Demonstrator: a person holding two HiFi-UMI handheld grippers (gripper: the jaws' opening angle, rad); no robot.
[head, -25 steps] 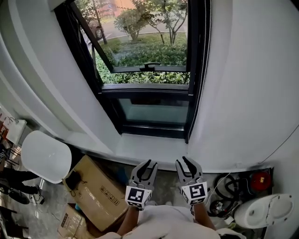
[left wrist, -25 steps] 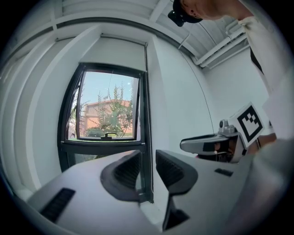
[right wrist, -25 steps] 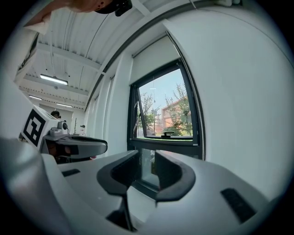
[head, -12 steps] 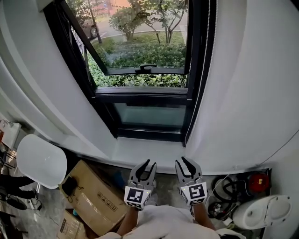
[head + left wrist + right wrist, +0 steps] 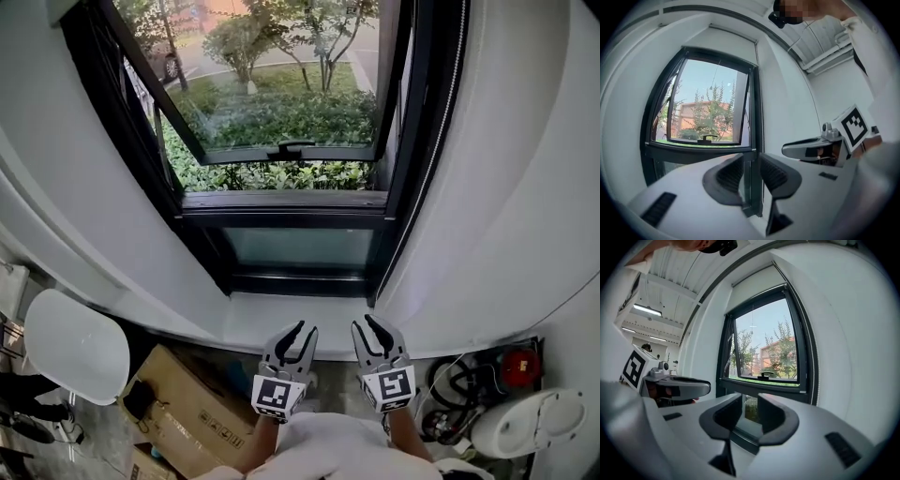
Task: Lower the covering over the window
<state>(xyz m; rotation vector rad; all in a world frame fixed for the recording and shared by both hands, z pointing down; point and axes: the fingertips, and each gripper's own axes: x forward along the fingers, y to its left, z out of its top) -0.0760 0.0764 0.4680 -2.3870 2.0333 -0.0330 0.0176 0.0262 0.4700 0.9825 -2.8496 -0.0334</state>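
Note:
A black-framed window [image 5: 281, 202] fills the wall ahead, and its glass is uncovered in every view. Its upper sash [image 5: 281, 94] is tilted open, with a black handle [image 5: 295, 146] on the lower rail. A bead chain [image 5: 812, 374] hangs down the right side of the frame. My left gripper [image 5: 298, 335] and right gripper [image 5: 370, 328] are held side by side, just short of the white sill [image 5: 291, 314]. Both are open with nothing between the jaws. The left gripper [image 5: 751, 161] points level at the frame's right post. The right gripper [image 5: 750, 401] points at the lower pane.
White curved walls [image 5: 506, 187] flank the window on both sides. Below left lie a cardboard box [image 5: 178, 398] and a white round seat [image 5: 75, 345]. Below right are coiled cables [image 5: 450, 389], a red object [image 5: 523, 367] and a white appliance [image 5: 525, 424].
The window and sill have come nearer and lower in the head view. Both grippers have moved forward together towards the sill, still open and empty.

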